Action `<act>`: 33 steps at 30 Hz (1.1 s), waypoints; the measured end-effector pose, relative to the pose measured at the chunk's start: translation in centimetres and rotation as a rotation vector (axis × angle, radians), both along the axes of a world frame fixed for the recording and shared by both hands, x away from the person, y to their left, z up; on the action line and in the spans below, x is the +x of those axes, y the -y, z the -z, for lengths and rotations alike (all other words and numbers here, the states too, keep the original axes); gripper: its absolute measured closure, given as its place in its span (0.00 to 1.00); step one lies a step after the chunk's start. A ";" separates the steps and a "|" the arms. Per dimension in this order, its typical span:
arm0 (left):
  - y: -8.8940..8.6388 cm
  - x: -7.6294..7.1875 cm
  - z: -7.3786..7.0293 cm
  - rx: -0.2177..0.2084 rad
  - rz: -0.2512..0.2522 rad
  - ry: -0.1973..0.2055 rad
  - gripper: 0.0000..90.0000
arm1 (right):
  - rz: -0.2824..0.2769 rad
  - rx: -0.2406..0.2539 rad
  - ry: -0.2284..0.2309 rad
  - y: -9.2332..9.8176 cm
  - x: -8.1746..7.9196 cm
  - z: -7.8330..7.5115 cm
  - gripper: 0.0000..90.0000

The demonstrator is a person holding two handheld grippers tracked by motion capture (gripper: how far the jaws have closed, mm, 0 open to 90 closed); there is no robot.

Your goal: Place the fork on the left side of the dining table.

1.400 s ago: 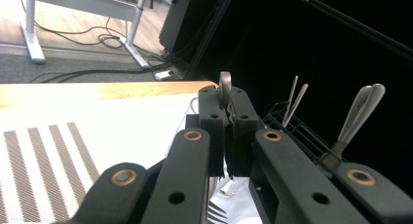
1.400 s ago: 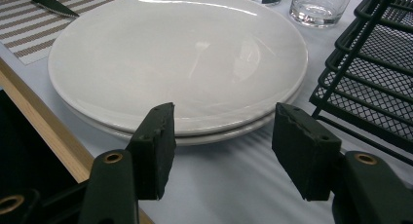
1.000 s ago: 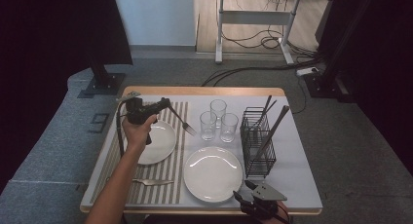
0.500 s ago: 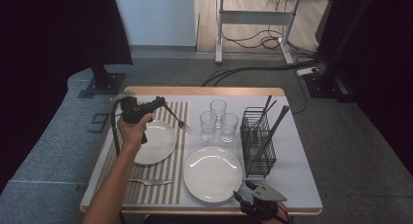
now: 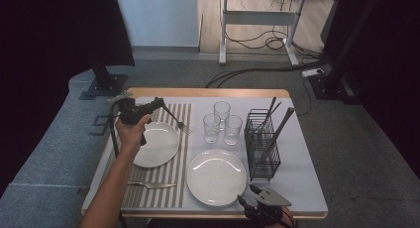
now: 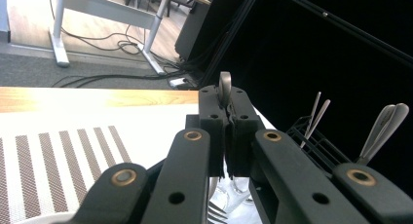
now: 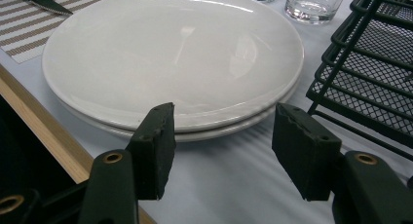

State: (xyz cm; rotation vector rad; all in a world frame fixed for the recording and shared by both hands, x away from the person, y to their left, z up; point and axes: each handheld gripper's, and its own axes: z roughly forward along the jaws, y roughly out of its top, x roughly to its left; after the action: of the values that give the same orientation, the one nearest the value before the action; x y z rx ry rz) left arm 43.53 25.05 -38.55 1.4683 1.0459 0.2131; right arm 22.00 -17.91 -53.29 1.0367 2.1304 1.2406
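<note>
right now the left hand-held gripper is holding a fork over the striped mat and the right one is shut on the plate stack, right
Not quite. The right hand-held gripper is open, its jaws apart just short of the stacked plates, as the right gripper view shows. The left hand-held gripper does hold the fork over the striped mat.

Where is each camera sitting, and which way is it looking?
High view: above the table, looking forward and down; shows the forearm, left gripper holding a fork.
Left gripper view: rides the left gripper, looking level over the striped mat toward the wire rack.
Right gripper view: rides the right gripper, low at the table edge, facing the stacked plates.
Shared: plates, rack, glasses.
</note>
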 end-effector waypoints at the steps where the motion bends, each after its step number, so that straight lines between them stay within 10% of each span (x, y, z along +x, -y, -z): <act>1: 0.0 0.0 0.0 0.001 -0.001 -0.001 0.97 | 0.001 0.000 -0.001 0.0 0.0 0.0 0.46; 33: -1.1 1.0 -0.6 0.006 -0.021 0.002 0.97 | -0.080 0.043 -0.003 -1.6 0.2 -1.0 0.43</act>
State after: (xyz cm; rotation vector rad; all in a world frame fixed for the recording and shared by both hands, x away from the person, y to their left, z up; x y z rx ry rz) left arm 44.50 26.12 -37.97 1.4627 1.0604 0.2327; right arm 22.24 -16.30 -52.28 0.9800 2.1750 1.3279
